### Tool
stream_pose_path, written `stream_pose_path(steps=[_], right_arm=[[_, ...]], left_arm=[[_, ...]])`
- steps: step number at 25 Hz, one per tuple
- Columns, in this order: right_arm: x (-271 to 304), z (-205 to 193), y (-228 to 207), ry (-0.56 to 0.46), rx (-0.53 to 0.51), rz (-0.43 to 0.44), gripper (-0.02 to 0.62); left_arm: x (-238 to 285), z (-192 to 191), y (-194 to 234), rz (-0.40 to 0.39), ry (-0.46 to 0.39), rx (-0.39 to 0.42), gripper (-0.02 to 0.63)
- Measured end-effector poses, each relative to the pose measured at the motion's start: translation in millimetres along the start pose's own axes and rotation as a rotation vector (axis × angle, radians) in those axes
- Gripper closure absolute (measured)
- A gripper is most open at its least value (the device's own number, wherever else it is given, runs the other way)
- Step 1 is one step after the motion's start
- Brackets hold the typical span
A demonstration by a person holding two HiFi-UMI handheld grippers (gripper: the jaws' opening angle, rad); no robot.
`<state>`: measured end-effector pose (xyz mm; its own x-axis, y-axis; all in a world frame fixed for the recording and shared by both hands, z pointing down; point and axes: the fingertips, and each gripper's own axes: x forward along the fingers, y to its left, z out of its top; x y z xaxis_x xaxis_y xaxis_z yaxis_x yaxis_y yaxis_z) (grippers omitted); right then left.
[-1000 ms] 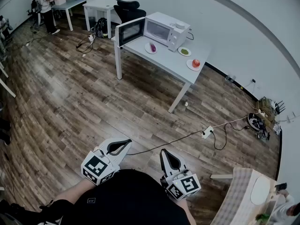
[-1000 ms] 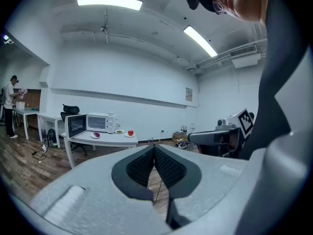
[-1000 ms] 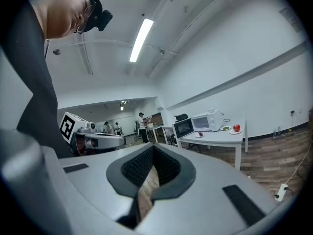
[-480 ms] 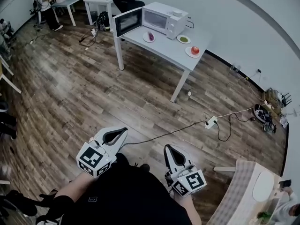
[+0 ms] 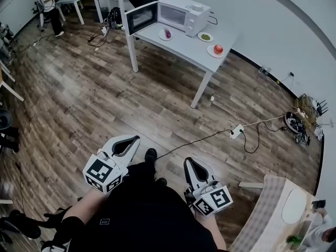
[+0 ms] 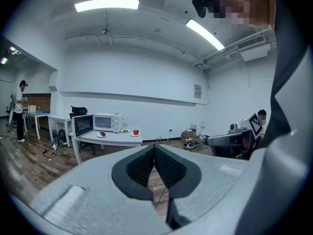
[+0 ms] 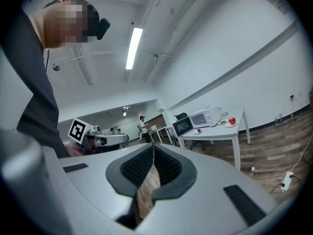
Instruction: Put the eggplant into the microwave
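Facing the microwave [image 5: 185, 13] from well apart, the left gripper [image 5: 137, 137] and right gripper [image 5: 185, 161] are both clenched on nothing. The eggplant [image 5: 167, 33] lies, apparently on a plate [image 5: 163, 36], just before the microwave's open door [image 5: 140, 18]. One gripper should open before arrival. The gripper views confirm the pads [image 6: 142, 165] meet; only the head view shows the cable [image 5: 199, 140] lying between grippers and microwave.

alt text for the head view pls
A person holds the left gripper and right gripper, both shut and empty, above a wood floor. Far ahead, a table bears an open microwave and an eggplant on a plate.
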<state>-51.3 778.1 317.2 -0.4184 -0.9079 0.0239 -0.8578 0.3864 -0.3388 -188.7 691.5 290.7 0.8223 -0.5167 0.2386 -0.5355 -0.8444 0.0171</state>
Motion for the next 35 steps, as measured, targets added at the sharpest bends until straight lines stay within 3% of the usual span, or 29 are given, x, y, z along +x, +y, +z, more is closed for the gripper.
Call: stream_pose_path(steps=[6, 14, 21, 35], right_arm=[[25, 5, -18, 0.033, -0.012, 0.018, 0.577], [83, 21, -57, 0.056, -0.053, 0.013, 0.575], [154, 41, -81, 0.063, -0.067, 0.028, 0.575], [329, 65, -107, 0.079, -0.06, 0.089, 0.575]], left_arm=[[28, -9, 14, -0.007, -0.01, -0.051, 0.597], [73, -3, 67, 0.012, -0.046, -0.065, 0.597], [109, 10, 126, 0.013, -0.06, -0.066, 0.597], [144, 30, 277, 0.032, -0.032, 0.006, 0.597]])
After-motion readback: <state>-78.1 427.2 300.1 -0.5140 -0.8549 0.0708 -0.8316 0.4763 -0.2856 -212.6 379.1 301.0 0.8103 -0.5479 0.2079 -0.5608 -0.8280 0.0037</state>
